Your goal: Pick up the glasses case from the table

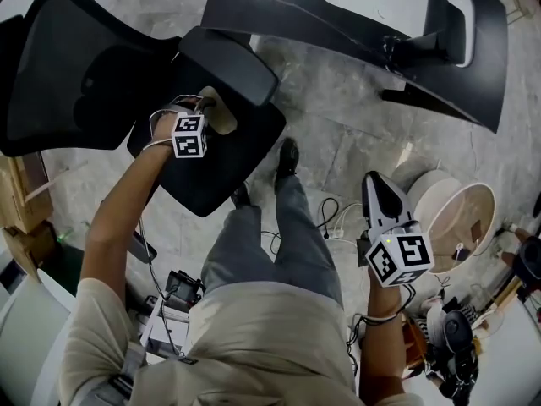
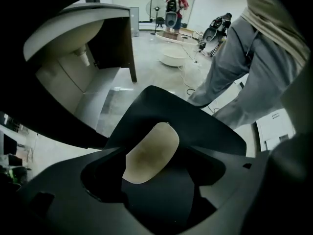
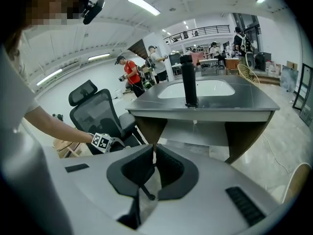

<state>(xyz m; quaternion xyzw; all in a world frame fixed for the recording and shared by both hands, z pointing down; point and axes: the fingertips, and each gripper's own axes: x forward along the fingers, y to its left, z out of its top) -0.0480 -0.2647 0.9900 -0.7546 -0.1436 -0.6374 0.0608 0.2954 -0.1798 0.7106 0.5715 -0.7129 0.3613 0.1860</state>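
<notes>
The glasses case (image 1: 224, 117) is a cream oval lying on the black seat (image 1: 211, 176) of an office chair. My left gripper (image 1: 207, 106) points steeply down just over it, with the marker cube (image 1: 189, 135) behind. In the left gripper view the case (image 2: 149, 153) lies between the dark jaws of the left gripper (image 2: 168, 153), which stand open and apart from it. My right gripper (image 1: 378, 180) hangs at the person's right side over the floor. In the right gripper view the right gripper (image 3: 151, 151) is shut with nothing in it.
The chair's mesh backrest (image 1: 76, 66) rises at the left. A dark grey desk (image 1: 355, 24) with a black upright post (image 3: 188, 80) stands ahead. Round pale baskets (image 1: 456, 214) and cables (image 1: 330, 218) lie on the floor at right. The person's legs (image 1: 270, 235) stand beside the seat.
</notes>
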